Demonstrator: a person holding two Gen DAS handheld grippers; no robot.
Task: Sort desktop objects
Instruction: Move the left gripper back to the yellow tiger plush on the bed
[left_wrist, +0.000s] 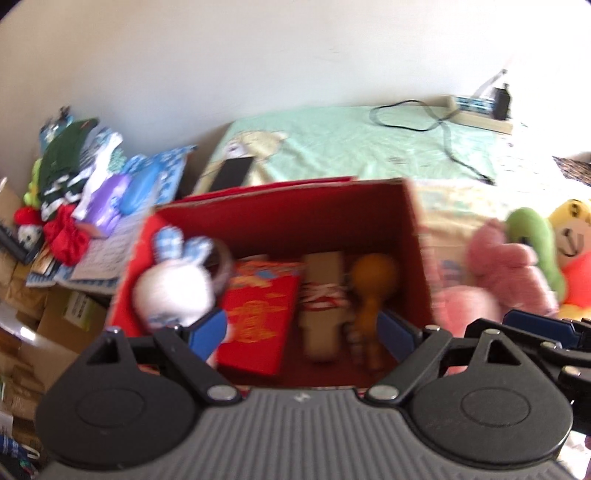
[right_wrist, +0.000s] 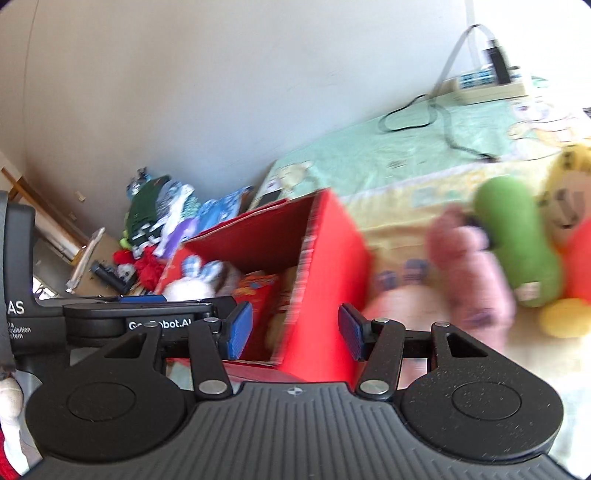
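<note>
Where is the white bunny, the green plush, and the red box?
white bunny (left_wrist: 173, 291), left wrist view, on its round white body.
green plush (right_wrist: 517, 243), right wrist view, middle of its body.
red box (left_wrist: 291, 218), left wrist view, inner back wall.

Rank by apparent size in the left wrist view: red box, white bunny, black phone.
1. Red box, clearly largest.
2. White bunny.
3. Black phone, smallest, though it lies farther away, so its true size is unsure.

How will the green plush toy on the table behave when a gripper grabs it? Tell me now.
The green plush toy looks stuffed and soft, so it will probably squash between the fingers rather than slip. It seems light for its bulk. Its rounded sausage shape might roll, though the pink plush and yellow plush pressed against it should check that.
</note>
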